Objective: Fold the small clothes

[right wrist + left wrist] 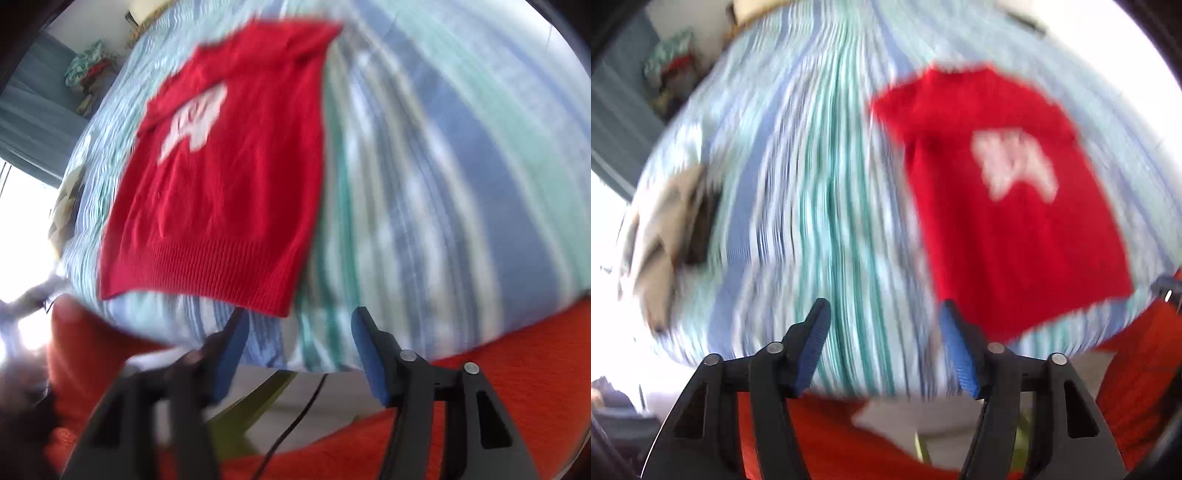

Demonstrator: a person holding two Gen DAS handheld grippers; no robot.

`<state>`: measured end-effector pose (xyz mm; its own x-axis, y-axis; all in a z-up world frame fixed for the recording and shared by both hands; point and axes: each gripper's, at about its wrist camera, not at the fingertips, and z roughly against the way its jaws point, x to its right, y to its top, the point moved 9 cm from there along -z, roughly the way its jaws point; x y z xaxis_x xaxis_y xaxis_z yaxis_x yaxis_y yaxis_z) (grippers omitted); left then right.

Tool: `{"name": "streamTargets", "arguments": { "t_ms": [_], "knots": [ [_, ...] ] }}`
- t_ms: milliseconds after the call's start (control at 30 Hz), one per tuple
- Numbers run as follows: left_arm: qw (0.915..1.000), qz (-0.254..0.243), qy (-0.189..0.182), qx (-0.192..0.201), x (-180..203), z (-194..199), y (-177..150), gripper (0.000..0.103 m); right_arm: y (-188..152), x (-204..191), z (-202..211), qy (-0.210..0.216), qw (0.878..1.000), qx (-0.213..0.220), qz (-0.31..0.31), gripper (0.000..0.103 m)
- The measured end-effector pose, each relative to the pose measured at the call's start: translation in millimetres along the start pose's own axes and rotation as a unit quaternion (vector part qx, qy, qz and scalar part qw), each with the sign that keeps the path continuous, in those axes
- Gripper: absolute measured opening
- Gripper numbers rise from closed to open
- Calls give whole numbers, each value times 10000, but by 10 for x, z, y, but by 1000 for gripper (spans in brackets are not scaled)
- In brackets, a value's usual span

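A small red knitted sweater with a white motif on its chest lies flat on a blue, green and white striped cloth. In the left wrist view it is ahead and to the right. My left gripper is open and empty, just left of the sweater's hem corner. In the right wrist view the sweater lies ahead and to the left, hem nearest. My right gripper is open and empty, just below the hem's right corner. Both views are motion-blurred.
A crumpled beige and dark garment lies at the cloth's left edge. A pile of mixed clothes sits far back left. Orange fabric shows below the cloth's near edge, with a cable on the floor.
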<state>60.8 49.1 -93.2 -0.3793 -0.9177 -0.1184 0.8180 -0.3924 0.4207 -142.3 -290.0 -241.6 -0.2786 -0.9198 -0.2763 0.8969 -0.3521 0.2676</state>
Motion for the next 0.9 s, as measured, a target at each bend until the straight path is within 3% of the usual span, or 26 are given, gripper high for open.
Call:
{"name": "streamTargets", "arguments": {
  "t_ms": [67,167,233,300,400,533,667,833,867,900],
  "knots": [
    [9962,-375,-418,658,251,174,626,86,68,53,217,-167,9990,404,20,67],
    [9816,-1086,-1013,1197,862,-5,1425,86,203,106,362,-33,9964,815,-223,67],
    [9779,-1316,-1297,982,1313,-396,1767,77,299,97,267,106,9953,855,-453,67],
    [9755,-1450,-1558,556,1748,-825,1990,57,293,164,256,185,9937,897,-652,67],
    [9708,-1602,-1748,364,2245,-1266,2139,53,244,114,199,104,9932,936,-683,67],
    [9681,-1829,-1709,46,2669,-1744,2127,53,162,187,117,107,9935,846,-754,67],
    [9663,-1916,-1699,-266,2841,-2068,2088,54,166,286,96,239,9914,875,-945,67],
    [9615,-2166,-1661,-320,2918,-2195,1974,59,171,332,84,305,9904,899,-1006,67],
    [9609,-2205,-1645,-317,2927,-2208,1962,55,172,333,83,305,9904,898,-1007,67],
    [9606,-2213,-1652,-315,2899,-2227,1975,40,175,335,85,305,9903,906,-1007,67]
  ]
}}
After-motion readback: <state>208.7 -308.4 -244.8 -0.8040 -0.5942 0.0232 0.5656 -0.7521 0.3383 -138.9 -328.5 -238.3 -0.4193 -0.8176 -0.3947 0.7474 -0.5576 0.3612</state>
